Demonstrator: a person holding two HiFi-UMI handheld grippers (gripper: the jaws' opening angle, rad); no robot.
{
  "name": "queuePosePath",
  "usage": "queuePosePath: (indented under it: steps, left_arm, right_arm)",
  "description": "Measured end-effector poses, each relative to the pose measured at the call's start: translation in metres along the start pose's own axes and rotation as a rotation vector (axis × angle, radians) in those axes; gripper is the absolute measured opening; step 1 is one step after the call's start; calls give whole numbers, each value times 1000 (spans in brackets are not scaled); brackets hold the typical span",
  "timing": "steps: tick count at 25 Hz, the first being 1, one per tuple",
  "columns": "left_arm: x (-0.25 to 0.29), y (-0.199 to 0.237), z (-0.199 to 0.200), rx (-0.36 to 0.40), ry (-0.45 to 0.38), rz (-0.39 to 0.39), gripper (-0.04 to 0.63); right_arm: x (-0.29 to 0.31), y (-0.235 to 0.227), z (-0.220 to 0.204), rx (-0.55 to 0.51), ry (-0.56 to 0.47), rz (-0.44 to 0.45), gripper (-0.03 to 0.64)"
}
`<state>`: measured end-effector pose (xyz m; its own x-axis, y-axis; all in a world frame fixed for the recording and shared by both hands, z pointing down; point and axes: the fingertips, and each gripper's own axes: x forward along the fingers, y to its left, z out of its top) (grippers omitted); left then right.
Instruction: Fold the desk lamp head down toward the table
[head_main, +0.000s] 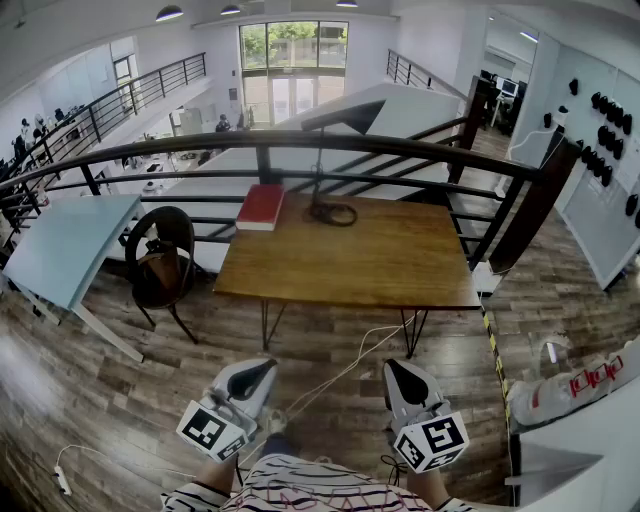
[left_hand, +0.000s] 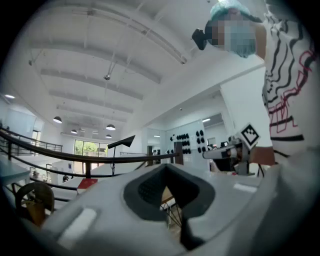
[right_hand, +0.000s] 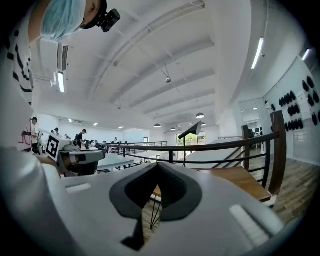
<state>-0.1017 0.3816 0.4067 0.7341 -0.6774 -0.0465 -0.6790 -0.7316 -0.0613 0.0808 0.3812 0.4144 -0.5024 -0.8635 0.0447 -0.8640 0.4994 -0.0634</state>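
The desk lamp stands at the far edge of the wooden table (head_main: 350, 260). Its black head (head_main: 345, 117) is raised on a thin pole over a ring base (head_main: 332, 213). Both grippers hang low in front of the person, well short of the table and apart from the lamp. My left gripper (head_main: 267, 366) is shut with nothing in it, and my right gripper (head_main: 393, 366) is likewise shut and empty. In the left gripper view the lamp head (left_hand: 122, 142) shows far beyond the closed gripper tip (left_hand: 165, 167). The right gripper view has the lamp head (right_hand: 191, 131) above its shut tip (right_hand: 157, 167).
A red book (head_main: 261, 207) lies on the table's far left corner. A black railing (head_main: 300, 145) runs behind the table. A black chair with a brown bag (head_main: 160, 262) and a pale blue table (head_main: 65, 245) stand to the left. A white cable (head_main: 340, 375) crosses the floor.
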Motion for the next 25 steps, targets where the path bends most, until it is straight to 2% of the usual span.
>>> queuePosePath:
  steps: [9, 11, 12, 13, 14, 15, 18, 25]
  left_arm:
    - [4, 4, -8, -23, -6, -32, 3]
    - [14, 13, -12, -30, -5, -35, 5]
    - [20, 18, -13, -36, -6, -41, 33]
    - [26, 23, -15, -42, -9, -45, 108]
    - [33, 29, -17, -44, -11, -49, 139]
    - [39, 36, -19, -46, -12, -54, 140]
    - [57, 63, -24, -59, -7, -77, 140]
    - [111, 155, -24, -59, -6, -95, 196]
  right_arm:
    - [12, 5, 2, -40, -40, 25, 7]
    - [22, 1, 5, -40, -54, 21, 114]
    - [28, -4, 5, -42, -57, 13, 138]
    - [35, -9, 5, -42, -57, 2, 138]
    - [41, -14, 5, -41, -56, -8, 138]
    - [49, -20, 5, -38, -55, -18, 138]
    - [78, -32, 6, -41, -42, -39, 224]
    - [167, -58, 23, -82, -23, -81, 252]
